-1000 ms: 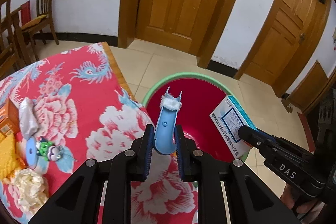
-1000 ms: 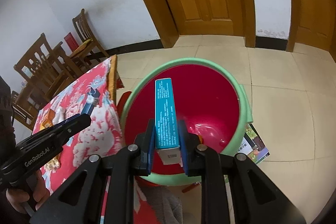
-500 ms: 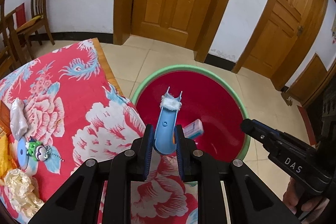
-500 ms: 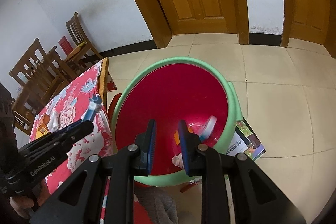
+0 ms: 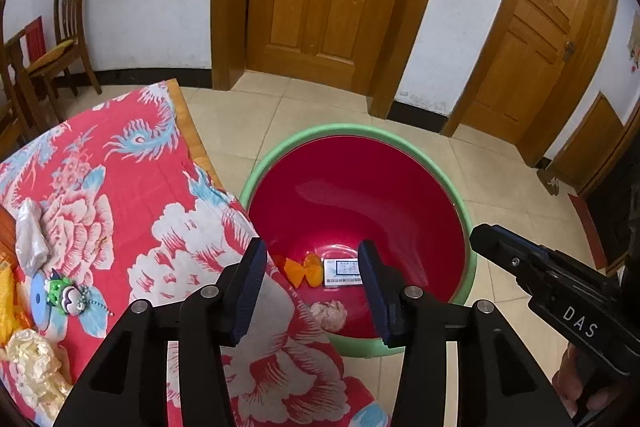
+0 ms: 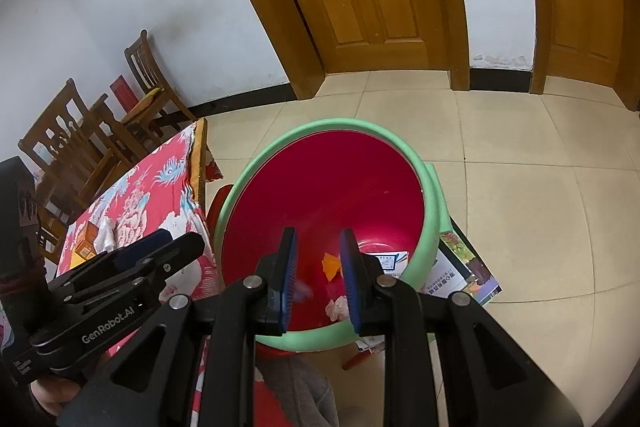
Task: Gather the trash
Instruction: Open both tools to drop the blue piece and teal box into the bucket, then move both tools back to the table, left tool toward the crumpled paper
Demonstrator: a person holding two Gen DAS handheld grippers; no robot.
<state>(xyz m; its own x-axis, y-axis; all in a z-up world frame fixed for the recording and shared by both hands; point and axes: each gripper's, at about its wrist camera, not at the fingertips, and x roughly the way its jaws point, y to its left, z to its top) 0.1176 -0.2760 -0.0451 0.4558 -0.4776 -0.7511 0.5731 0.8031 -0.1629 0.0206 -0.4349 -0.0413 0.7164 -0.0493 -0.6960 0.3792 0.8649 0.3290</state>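
Bin (image 5: 400,131), red inside, green-rimmed; left gripper (image 5: 312,283) jaws opening, empty; right gripper (image 6: 318,279) jaws together

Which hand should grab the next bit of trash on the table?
Probably left. The left hand-held gripper hangs empty, jaws opening, at the table edge near the crumpled paper. The right hand-held gripper sits over the bin, farther away.

Ahead of and below both grippers stands the bin (image 5: 466,227) — box (image 5: 342,271) inside; table (image 5: 132,187) to its left.
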